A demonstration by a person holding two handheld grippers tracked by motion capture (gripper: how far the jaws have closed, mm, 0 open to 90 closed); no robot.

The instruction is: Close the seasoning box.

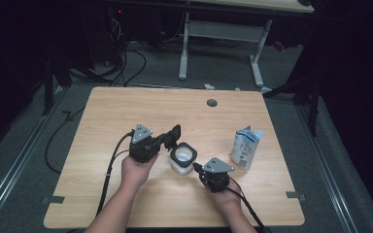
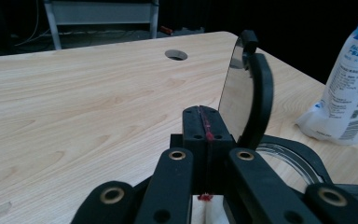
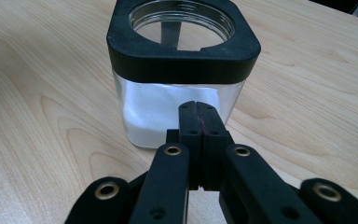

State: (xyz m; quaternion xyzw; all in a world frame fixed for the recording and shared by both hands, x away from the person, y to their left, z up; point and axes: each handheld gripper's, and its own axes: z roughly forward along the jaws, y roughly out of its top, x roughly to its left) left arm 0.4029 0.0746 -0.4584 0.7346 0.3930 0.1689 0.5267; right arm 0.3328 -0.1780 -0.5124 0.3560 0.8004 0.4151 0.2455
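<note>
Pale wooden tabletop (image 1: 126,111) carries a square glass jar (image 3: 177,107) of white powder and a blue-white pouch (image 2: 352,88), print unreadable; left gripper (image 2: 205,122) and right gripper (image 3: 199,117) closed, empty.

Two grippers are on hand: the left gripper (image 1: 175,134) just left of the frame's centre in the high view, and the right gripper (image 1: 197,168) slightly lower and to the right; each has its two jaws pressed together. One jar (image 1: 182,158) with a black rim sits between them at mid-frame, and its one hinged lid (image 2: 251,88) stands raised at right of centre in the left gripper view. One white and blue pouch (image 1: 245,147) stands right of centre. One wooden table (image 1: 126,107) carries them, with one round hole (image 1: 211,103) near its upper edge. Two hands come in from the bottom edge.
</note>
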